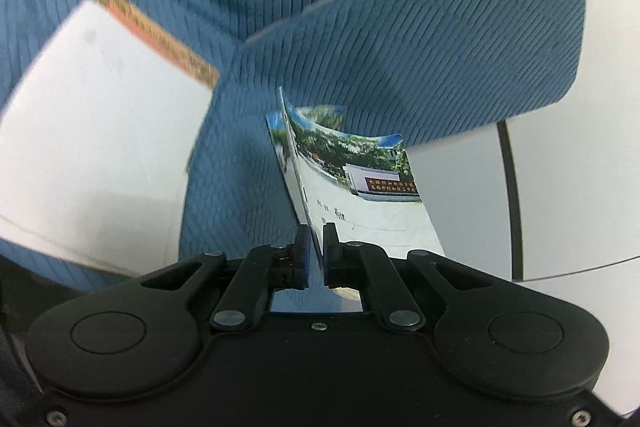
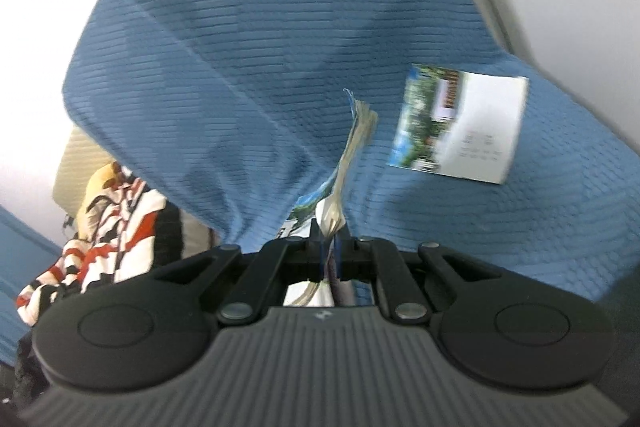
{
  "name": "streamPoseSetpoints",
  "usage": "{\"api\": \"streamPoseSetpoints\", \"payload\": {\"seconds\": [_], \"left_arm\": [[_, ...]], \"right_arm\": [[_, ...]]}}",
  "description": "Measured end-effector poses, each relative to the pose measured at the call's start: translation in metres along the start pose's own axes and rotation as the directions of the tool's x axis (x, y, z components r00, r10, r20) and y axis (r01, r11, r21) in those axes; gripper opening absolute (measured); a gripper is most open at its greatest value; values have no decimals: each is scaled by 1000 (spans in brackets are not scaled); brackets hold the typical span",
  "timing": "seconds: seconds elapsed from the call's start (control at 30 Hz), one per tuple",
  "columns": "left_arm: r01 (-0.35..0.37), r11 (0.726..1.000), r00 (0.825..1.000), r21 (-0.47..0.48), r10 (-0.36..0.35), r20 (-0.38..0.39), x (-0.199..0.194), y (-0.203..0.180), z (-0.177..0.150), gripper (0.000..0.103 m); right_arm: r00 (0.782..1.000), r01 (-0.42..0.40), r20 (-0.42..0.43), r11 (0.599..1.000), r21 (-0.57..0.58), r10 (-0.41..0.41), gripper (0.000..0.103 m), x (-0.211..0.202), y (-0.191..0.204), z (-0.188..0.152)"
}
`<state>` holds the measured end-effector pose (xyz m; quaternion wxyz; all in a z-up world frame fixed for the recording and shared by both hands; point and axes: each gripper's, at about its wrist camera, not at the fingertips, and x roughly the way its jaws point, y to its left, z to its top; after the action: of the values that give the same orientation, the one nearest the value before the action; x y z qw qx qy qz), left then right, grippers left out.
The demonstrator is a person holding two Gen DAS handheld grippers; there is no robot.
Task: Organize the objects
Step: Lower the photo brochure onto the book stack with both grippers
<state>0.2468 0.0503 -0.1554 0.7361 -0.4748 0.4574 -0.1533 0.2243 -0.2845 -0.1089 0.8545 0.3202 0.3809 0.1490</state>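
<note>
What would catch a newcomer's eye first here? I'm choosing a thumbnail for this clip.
Ribbed blue fabric fills most of both views. Against it, the left gripper is shut on a thin booklet with a photo cover, held edge-on at the centre of its view. The right gripper pinches a bundle of booklets, also edge-on.

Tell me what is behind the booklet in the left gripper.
Directly behind the booklet in the left gripper is ribbed blue fabric; white surface shows at right. Whatever the fabric covers cannot be seen.
</note>
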Motion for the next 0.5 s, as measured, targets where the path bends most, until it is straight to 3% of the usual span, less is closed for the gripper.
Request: {"api": "streamPoseSetpoints", "payload": {"seconds": [0.2, 0.5], "left_arm": [[-6, 1000, 998, 24, 4, 62, -37, -2, 19, 5], [-40, 999, 989, 12, 38, 143, -86, 28, 35, 6]], "right_arm": [[998, -56, -14, 998, -35, 56, 8, 15, 38, 14], [992, -115, -66, 991, -73, 110, 8, 45, 80, -5]]}}
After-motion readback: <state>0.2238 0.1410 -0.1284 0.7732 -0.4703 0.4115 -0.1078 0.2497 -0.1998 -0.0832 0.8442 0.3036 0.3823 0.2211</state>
